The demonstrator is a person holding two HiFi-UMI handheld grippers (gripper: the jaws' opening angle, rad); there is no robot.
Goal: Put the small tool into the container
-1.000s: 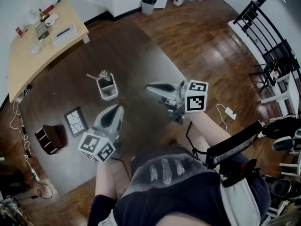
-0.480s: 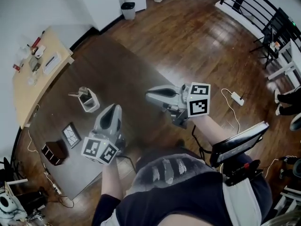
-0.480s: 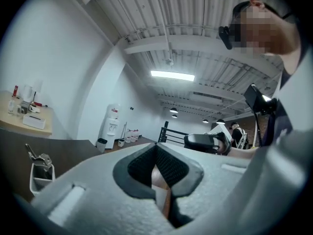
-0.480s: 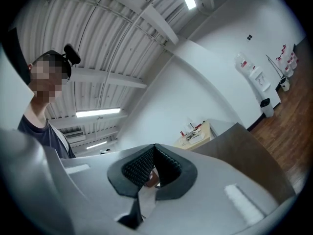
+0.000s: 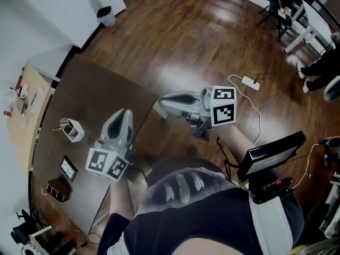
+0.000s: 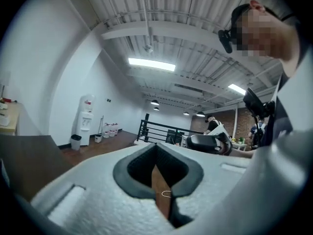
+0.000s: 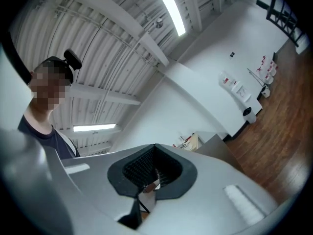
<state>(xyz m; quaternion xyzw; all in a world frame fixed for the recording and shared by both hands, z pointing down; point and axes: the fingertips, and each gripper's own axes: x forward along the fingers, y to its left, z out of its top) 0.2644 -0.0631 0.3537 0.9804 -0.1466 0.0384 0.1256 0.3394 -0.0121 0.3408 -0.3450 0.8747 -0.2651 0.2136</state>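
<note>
White container (image 5: 74, 132) appears to hold the small tool (image 5: 64, 123), job seemingly done; left gripper (image 5: 124, 115) and right gripper (image 5: 162, 101) closed, empty.

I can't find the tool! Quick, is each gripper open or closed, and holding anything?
Left gripper: closed, holding nothing.
Right gripper: closed, holding nothing.

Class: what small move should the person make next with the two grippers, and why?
Probably turn toward the dark table: the left gripper and right gripper are both shut and empty, and neither points at the white container standing on it.
</note>
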